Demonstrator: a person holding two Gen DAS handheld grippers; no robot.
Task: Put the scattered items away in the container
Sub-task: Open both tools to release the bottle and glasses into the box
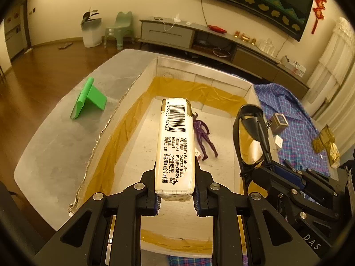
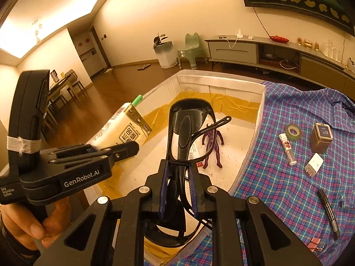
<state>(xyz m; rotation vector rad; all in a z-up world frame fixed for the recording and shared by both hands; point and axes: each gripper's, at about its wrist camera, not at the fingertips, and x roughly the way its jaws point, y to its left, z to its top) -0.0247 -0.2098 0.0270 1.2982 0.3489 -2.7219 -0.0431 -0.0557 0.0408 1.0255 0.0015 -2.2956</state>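
Left wrist view first: the left gripper (image 1: 175, 190) has its jaws pinched on the near end of a tissue pack (image 1: 175, 146), whose long axis runs straight out ahead of the fingers, barcode end farthest away. The pack hangs above the open box (image 1: 199, 71), roughly over the middle of its floor, so a drop calls for little more than letting the jaws spread. Beneath its far end and slightly to the right lies a purple figure (image 1: 205, 135), already inside; the floor left of the figure looks bare and is probably the safer landing spot. Outside the box to the left, a green stand (image 1: 88, 99) sits on the grey table (image 1: 48, 146), well apart from both grippers (it appears to belong to the left hand's side).

Right wrist view: the right gripper (image 2: 178, 186) has its jaws pressed on a pair of black glasses (image 2: 188, 130), one temple arm swung out to the right. The glasses point forward over the box's near right part, close beside its right wall (image 2: 259, 119), so that loose arm could catch the rim if lowered carelessly. Further right, on the checked cloth (image 2: 288, 199), wait a tape roll (image 2: 294, 132), a small vial (image 2: 287, 146), a tin (image 2: 321, 137), a white plug (image 2: 314, 164) and a marker (image 2: 329, 212), all nearer the right hand.
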